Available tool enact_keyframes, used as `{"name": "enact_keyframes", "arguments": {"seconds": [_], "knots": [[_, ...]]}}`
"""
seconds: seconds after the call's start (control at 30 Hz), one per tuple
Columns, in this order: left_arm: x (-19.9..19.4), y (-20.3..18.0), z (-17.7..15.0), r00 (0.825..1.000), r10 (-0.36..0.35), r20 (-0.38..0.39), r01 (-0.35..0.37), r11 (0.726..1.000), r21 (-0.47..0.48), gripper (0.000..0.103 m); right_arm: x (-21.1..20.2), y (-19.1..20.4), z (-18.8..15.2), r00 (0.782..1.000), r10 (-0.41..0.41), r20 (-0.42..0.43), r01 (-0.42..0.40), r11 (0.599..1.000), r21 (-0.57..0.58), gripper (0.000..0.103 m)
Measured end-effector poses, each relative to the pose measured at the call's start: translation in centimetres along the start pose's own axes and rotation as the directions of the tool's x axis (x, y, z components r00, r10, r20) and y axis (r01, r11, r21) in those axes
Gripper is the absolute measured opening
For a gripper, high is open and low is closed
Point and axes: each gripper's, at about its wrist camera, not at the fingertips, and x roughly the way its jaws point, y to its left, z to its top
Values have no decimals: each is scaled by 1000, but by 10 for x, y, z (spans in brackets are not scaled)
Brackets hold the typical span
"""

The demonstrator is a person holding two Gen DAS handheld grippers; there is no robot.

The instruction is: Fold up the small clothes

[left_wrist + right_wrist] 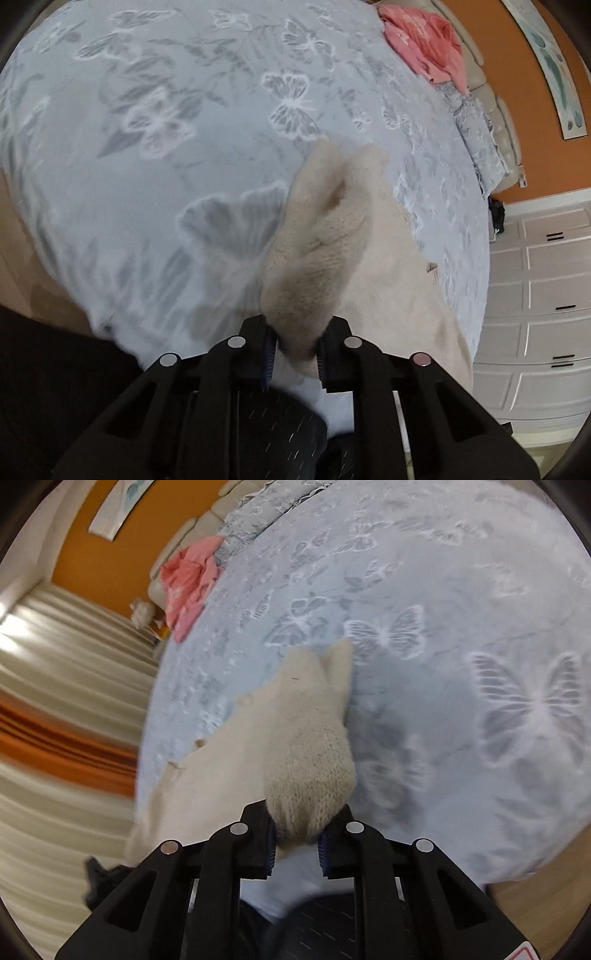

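Note:
A cream knitted garment (pixel 332 236) lies on the bed, one edge lifted. My left gripper (pixel 295 350) is shut on a bunched part of it, which rises from between the blue pads. In the right wrist view the same cream garment (pixel 295 738) is held the same way: my right gripper (pixel 297 840) is shut on another bunched part. The rest of the garment trails flat over the bedspread towards the bed's near edge. A pink garment (pixel 424 40) lies crumpled at the head of the bed; it also shows in the right wrist view (pixel 188 579).
The bed has a pale blue butterfly-print bedspread (pixel 184 129). White drawers (pixel 546 295) stand beside the bed, under an orange wall. Striped curtains (pixel 66 709) hang on the other side. Dark trousers of the person (pixel 280 435) are below the grippers.

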Motion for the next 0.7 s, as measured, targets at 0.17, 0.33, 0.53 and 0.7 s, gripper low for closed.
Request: {"name": "enact_keyframes", "arguments": {"seconds": [0.17,0.33,0.53,0.7], "knots": [[45,30,-28,986,139,-94,-139,990,7,27,47,-53,-32,968,-153,-199,162,986,31,26],[1,-10,-24,976,205,66,-212,969,127,46,4,-25,-13,973,-226,-41,224,974,-37,34],[-6,-86,30,963,126,237,-200,925,322,78,17,34,56,974,-219,59,227,941,-253,64],[79,-112,74,977,158,143,-196,929,314,78,108,52,97,965,-256,-61,226,925,-304,64]]}}
